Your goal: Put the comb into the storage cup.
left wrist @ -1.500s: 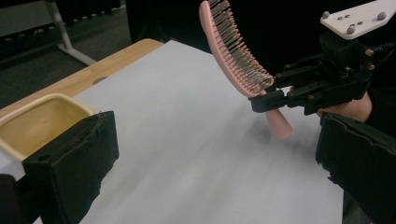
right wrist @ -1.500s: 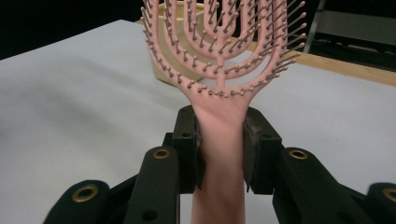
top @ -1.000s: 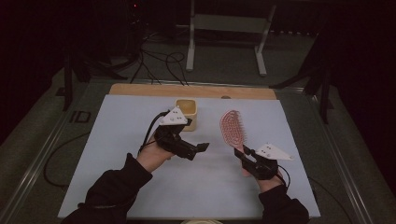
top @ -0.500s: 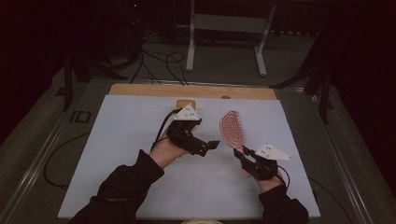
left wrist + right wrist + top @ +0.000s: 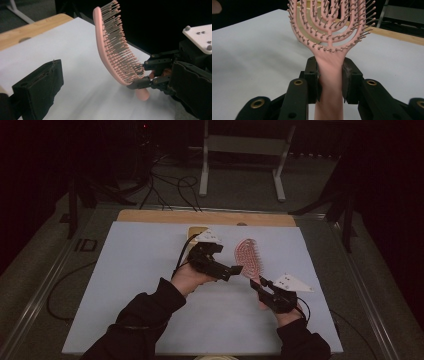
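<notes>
- Dark room, white table (image 5: 125, 290).
- Your right gripper (image 5: 261, 287) clamps the pink brush (image 5: 248, 258) by its handle, head raised over the table's middle.
- Left gripper (image 5: 235, 269) hovers just left of it, jaws apart, empty.
- Brush looks light and rigid with springy bristles; take the frame's edge.

No words, labels, brand marks, numbers or signs can be read anywhere in these views, on any object or surface.
</notes>
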